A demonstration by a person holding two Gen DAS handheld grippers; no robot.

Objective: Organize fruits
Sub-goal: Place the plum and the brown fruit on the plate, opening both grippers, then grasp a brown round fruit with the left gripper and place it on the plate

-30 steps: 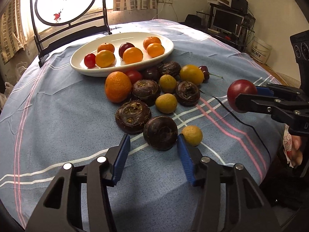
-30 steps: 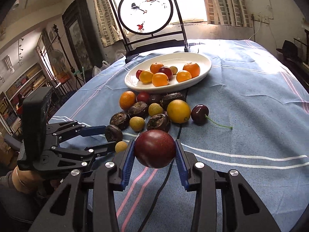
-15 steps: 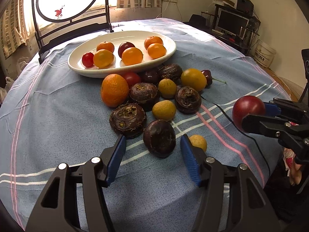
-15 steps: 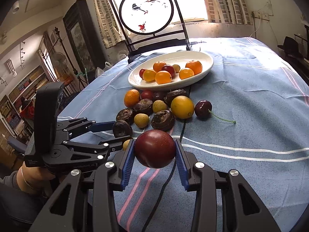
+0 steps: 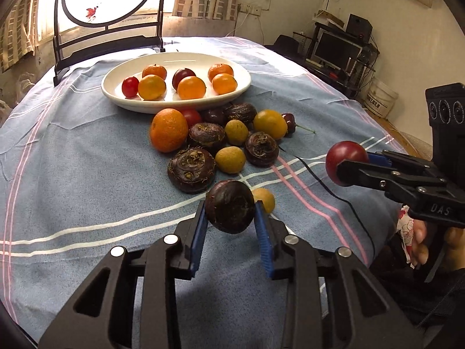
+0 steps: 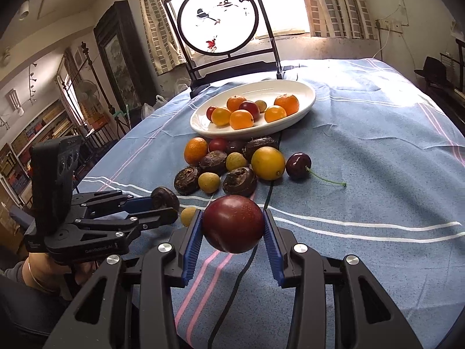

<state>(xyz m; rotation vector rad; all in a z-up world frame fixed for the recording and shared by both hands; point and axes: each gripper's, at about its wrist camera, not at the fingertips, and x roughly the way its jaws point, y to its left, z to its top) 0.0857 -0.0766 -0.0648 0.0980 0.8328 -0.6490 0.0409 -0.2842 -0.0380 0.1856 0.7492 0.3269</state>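
Left hand-held gripper (image 5: 231, 218): jaws, just closed, clamped a dark water chestnut (image 5: 229, 206). Right hand-held gripper (image 6: 232, 228): gripped a red plum (image 6: 233, 223) above the table (image 6: 377, 174). Loose pile beyond: four water chestnuts, three small yellow fruits, one orange (image 5: 168, 130), one cherry (image 6: 298, 161). White plate (image 5: 116, 94): seven fruits counted in left view; right view showed an eighth, pale one (image 6: 261, 106) hidden there.

Glossy white plate (image 5: 113, 93) on a matt woven tablecloth (image 5: 72, 160).
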